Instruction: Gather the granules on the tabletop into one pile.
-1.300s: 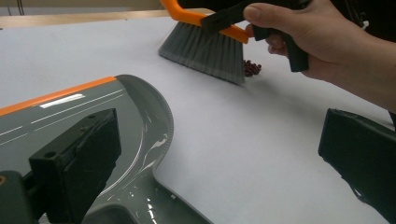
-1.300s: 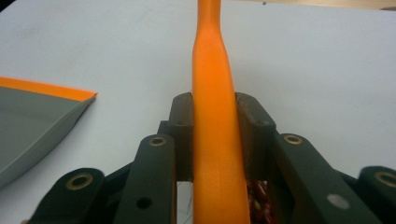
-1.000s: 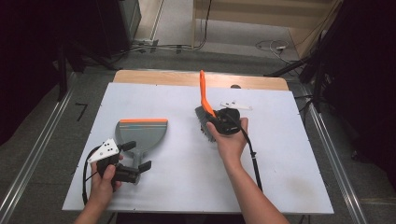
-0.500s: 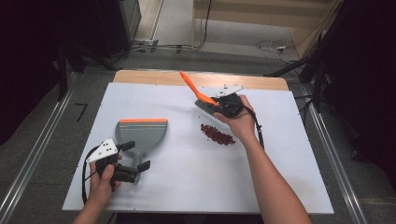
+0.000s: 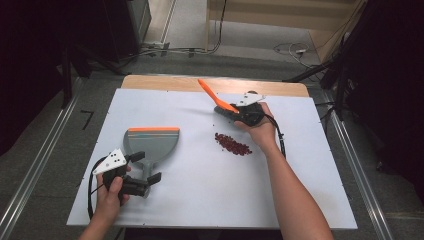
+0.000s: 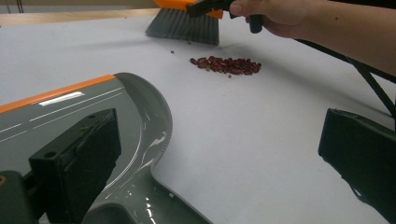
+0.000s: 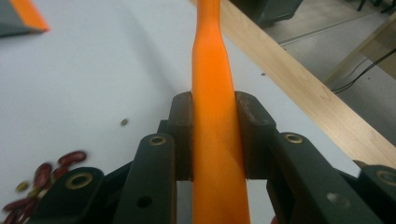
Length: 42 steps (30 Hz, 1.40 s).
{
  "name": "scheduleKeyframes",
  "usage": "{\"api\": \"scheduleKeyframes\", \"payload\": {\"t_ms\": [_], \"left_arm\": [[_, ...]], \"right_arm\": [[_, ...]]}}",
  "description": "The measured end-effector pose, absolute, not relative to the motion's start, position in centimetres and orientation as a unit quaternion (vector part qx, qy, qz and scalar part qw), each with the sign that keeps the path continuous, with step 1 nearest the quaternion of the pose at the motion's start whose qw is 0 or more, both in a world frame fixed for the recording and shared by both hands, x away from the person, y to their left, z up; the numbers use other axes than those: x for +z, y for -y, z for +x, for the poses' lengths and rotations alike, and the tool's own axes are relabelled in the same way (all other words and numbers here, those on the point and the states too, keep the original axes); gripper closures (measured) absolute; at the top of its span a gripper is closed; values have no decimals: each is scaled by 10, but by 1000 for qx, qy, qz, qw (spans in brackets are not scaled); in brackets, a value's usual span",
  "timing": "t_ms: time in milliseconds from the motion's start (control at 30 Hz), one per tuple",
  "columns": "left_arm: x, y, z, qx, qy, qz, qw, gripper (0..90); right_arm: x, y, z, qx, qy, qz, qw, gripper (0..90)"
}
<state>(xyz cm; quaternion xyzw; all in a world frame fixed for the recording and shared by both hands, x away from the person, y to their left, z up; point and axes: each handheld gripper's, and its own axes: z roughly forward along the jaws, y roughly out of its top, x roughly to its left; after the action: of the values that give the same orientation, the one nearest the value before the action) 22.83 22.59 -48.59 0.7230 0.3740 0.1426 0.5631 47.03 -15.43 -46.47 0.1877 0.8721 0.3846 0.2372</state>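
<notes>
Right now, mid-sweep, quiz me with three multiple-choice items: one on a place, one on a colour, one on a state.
1. Where does the pile of red beans lie?
A. inside the dustpan
B. on the white table, right of the dustpan
C. on the floor

2. What colour is the brush handle?
A. orange
B. blue
C. green

3. How is the right hand-held gripper?
A. open, empty
B. shut on the brush handle
C. shut on the dustpan

Answers: B, bare table separates the beans from the dustpan; A, plainly orange; B, both pads press the handle.

Brush (image 6: 183, 23) handle cut off (top edge).
</notes>
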Motion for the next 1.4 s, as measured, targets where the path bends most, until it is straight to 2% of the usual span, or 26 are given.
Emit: {"api": "scheduleKeyframes", "payload": {"t_ms": [233, 467, 667, 800, 1067, 1267, 1400], "left_arm": [[-486, -225, 229, 143, -373, 724, 562, 0], [-486, -223, 229, 142, -373, 724, 562, 0], [-486, -225, 228, 142, -373, 725, 561, 0], [-487, -226, 229, 142, -372, 726, 561, 0], [-487, -224, 229, 140, -373, 725, 562, 0], [-487, -222, 230, 139, -372, 727, 560, 0], [-487, -222, 230, 139, -372, 727, 560, 0]], "right_arm": [[-452, 153, 436, 372, -900, 128, 185, 689], [-436, 151, 435, 410, -883, 113, 201, 689], [-451, 145, 448, 390, -887, 125, 214, 689], [-460, 150, 447, 390, -891, 135, 189, 689], [-456, 159, 422, 386, -902, 107, 164, 689], [-443, 175, 402, 417, -874, 144, 202, 687], [-436, 188, 378, 408, -850, 215, 255, 687]]}}
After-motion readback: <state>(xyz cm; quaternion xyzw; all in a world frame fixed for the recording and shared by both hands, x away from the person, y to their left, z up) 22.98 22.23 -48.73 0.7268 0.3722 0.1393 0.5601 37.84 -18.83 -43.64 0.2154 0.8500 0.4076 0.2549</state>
